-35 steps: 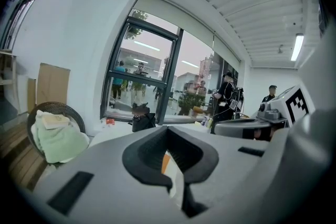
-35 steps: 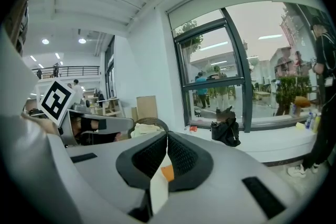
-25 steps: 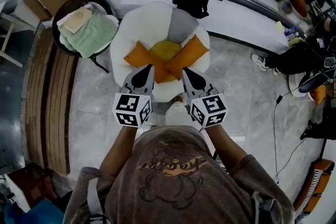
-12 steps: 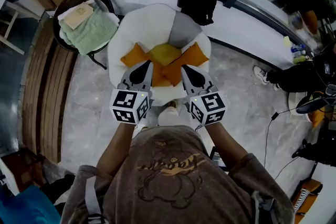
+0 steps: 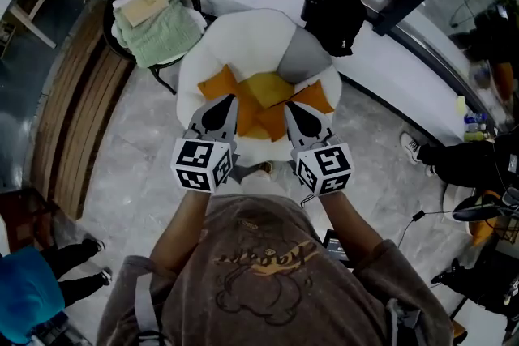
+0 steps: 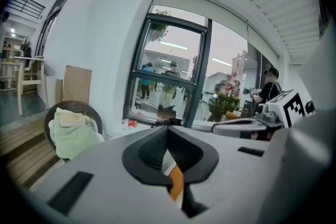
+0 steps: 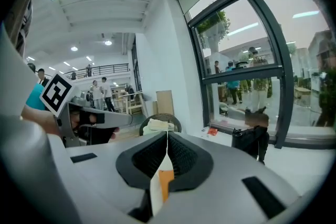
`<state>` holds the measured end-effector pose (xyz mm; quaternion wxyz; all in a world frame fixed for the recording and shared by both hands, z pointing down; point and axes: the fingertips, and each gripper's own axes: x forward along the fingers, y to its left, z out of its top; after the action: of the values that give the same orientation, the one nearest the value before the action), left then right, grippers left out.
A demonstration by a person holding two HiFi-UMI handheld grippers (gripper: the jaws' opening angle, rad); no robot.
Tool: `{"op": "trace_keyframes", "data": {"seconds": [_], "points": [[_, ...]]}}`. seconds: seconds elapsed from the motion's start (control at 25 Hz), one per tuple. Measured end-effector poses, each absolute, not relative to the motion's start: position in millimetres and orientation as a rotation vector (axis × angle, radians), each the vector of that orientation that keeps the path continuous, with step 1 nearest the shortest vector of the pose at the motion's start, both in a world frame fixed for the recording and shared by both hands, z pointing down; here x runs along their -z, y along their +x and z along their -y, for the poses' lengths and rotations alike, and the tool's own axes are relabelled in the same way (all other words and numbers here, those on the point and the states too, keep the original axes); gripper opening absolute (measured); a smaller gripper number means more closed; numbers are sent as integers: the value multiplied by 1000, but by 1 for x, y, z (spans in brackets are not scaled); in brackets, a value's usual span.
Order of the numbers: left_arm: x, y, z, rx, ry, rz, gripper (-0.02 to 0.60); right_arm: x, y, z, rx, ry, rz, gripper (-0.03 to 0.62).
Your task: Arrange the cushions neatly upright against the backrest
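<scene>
White armchair (image 5: pixel 231 36) stood below the head camera. Grey cushion (image 5: pixel 302 61) stood upright against the backrest. Yellow cushion (image 5: pixel 272 87) lay on the seat in the middle, one orange cushion (image 5: pixel 217 83) flat at its left and another orange cushion (image 5: pixel 318 99) at its right. Left gripper (image 5: pixel 223 105) and right gripper (image 5: pixel 293 111) hovered over the seat's front edge. Each had its fingers (image 6: pixel 144 157) pressed together and held nothing. Orange fabric showed behind the closed tips.
</scene>
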<state>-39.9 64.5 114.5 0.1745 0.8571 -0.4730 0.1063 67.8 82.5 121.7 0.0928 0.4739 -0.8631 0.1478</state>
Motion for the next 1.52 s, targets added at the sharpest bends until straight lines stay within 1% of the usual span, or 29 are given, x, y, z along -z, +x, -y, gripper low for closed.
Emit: {"op": "trace_keyframes", "data": {"seconds": [0.44, 0.72, 1.24, 1.52], "points": [[-116, -59, -36, -295, 2398, 1402, 5, -128, 44, -45, -466, 1341, 2594, 21], [-131, -74, -12, -312, 2393, 1378, 5, -138, 21, -15, -460, 1335, 2585, 21], [-190, -102, 42, -344, 2380, 1338, 5, -190, -23, 26, -402, 1217, 2580, 21], [-241, -113, 59, -361, 2344, 1319, 5, -230, -33, 43, -422, 1213, 2573, 21]]}}
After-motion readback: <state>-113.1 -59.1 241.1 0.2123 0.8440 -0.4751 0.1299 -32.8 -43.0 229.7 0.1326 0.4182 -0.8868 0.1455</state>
